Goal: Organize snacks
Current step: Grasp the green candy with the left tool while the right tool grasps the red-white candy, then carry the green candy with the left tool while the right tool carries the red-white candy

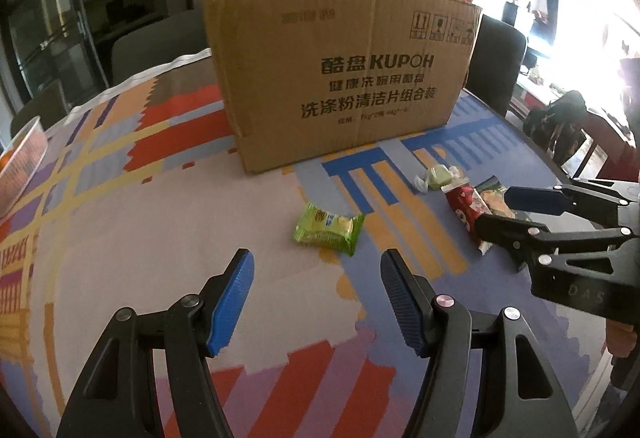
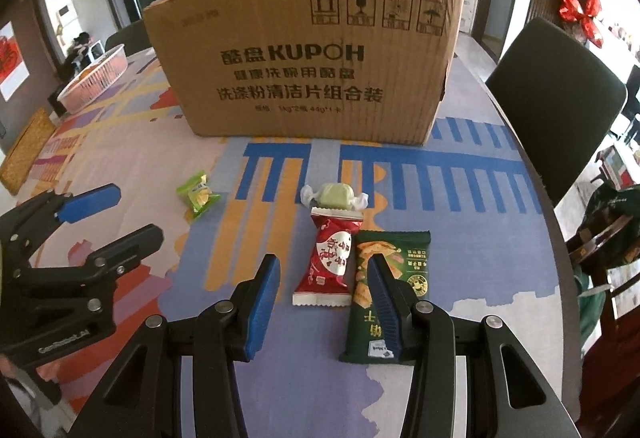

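Nothing's picked up yet: both the left gripper [image 1: 316, 302] and right gripper [image 2: 322, 302] gape wide, empty. Red foil snack packet [image 2: 330, 262] lies on the patterned tablecloth [image 2: 460, 238] before the brown cardboard box [image 2: 308, 54]; next move's probably lowering the right one around it

Left tongs [image 1: 316, 302] agape near green packet [image 1: 330, 228].

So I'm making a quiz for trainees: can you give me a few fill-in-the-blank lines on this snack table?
1. The cardboard box stands ____ the snacks.
2. The red packet lies between the right tongs, whose jaws are ____.
3. The twist-wrapped candy is pale ____.
4. The left tongs hold ____.

Missing words: behind; open; green; nothing
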Demonstrator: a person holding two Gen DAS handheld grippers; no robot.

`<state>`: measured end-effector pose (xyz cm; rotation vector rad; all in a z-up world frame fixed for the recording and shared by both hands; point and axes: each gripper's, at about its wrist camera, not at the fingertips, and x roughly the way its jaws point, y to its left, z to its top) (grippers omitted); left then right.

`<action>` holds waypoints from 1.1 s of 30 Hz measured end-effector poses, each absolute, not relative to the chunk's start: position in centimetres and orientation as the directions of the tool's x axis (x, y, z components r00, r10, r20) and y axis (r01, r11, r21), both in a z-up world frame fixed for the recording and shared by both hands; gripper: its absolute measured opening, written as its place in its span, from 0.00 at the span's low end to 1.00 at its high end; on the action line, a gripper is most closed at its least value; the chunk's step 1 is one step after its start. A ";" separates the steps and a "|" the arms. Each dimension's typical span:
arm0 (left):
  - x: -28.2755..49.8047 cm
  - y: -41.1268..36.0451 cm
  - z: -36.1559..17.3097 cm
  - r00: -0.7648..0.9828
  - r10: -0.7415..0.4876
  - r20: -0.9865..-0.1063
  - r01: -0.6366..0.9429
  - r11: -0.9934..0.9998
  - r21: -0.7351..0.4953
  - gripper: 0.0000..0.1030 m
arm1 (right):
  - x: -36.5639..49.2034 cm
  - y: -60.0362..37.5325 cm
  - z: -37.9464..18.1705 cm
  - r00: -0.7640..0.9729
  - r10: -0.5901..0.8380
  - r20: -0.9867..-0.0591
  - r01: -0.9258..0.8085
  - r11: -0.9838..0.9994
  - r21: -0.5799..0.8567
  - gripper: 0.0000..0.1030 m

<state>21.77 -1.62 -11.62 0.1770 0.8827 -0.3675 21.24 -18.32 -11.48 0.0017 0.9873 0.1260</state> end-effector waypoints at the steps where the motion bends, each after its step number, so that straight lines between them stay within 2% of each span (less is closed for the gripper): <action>1: 22.2 -1.8 -11.9 0.574 -0.242 -0.782 0.391 0.920 0.002 0.63 | 21.4 -18.3 -11.6 0.541 0.105 -0.834 -0.101 0.993 0.059 0.45; 11: 24.9 -3.1 -14.1 0.547 -0.217 -0.808 0.430 0.901 0.049 0.64 | 22.5 -17.9 -12.7 0.515 0.096 -0.852 -0.091 0.994 0.057 0.45; 19: 26.2 -3.5 -14.5 0.535 -0.229 -0.813 0.414 0.910 0.016 0.63 | 23.2 -17.9 -12.9 0.508 0.106 -0.855 -0.083 0.994 0.073 0.42; 22: 26.4 -3.3 -14.6 0.521 -0.245 -0.817 0.410 0.912 -0.012 0.56 | 23.6 -17.9 -13.0 0.504 0.117 -0.856 -0.081 0.993 0.088 0.40; 24: 26.2 -3.3 -14.5 0.522 -0.246 -0.817 0.408 0.913 -0.014 0.42 | 23.7 -17.9 -13.0 0.502 0.124 -0.856 -0.084 0.992 0.095 0.37; 27: 26.0 -3.2 -14.3 0.520 -0.255 -0.815 0.413 0.911 -0.021 0.34 | 24.0 -17.8 -13.3 0.489 0.140 -0.861 -0.092 0.990 0.109 0.33; 31: 25.5 -3.1 -14.2 0.514 -0.261 -0.817 0.408 0.912 -0.034 0.32 | 24.2 -17.7 -13.8 0.483 0.148 -0.863 -0.089 0.989 0.120 0.31; 33: 25.3 -3.1 -14.2 0.514 -0.260 -0.818 0.405 0.913 -0.036 0.32 | 24.2 -17.6 -13.9 0.484 0.145 -0.863 -0.091 0.989 0.115 0.25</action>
